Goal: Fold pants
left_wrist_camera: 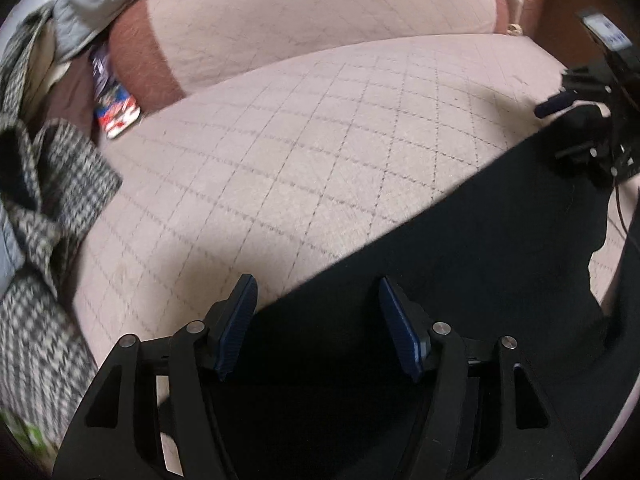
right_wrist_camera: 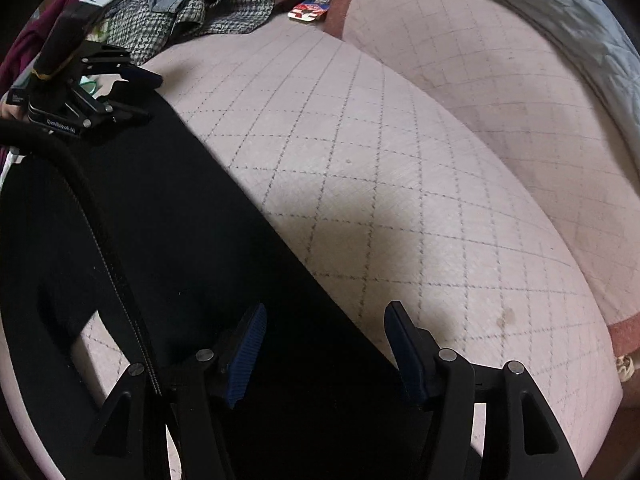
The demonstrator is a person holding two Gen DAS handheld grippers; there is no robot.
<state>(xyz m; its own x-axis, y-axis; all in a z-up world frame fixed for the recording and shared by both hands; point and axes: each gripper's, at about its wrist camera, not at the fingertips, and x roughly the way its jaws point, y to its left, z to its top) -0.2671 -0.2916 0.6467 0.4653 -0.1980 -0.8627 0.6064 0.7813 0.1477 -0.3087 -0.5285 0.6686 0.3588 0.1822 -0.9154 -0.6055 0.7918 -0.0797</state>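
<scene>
Pale pink quilted sofa seat (left_wrist_camera: 304, 152), grey diamond stitching, serves as the work surface. Left gripper (left_wrist_camera: 318, 292): jaws spread wide, nothing between them, poised over the edge of the black pants (left_wrist_camera: 460, 264), which lie flat directly beneath and run off toward its right. Right gripper (right_wrist_camera: 324, 320): jaws likewise wide apart and empty, above the same cloth. Farther ahead to the left gripper's left, a houndstooth garment (left_wrist_camera: 52, 184); beyond, a red-and-blue packet (left_wrist_camera: 114, 108) by the backrest.
</scene>
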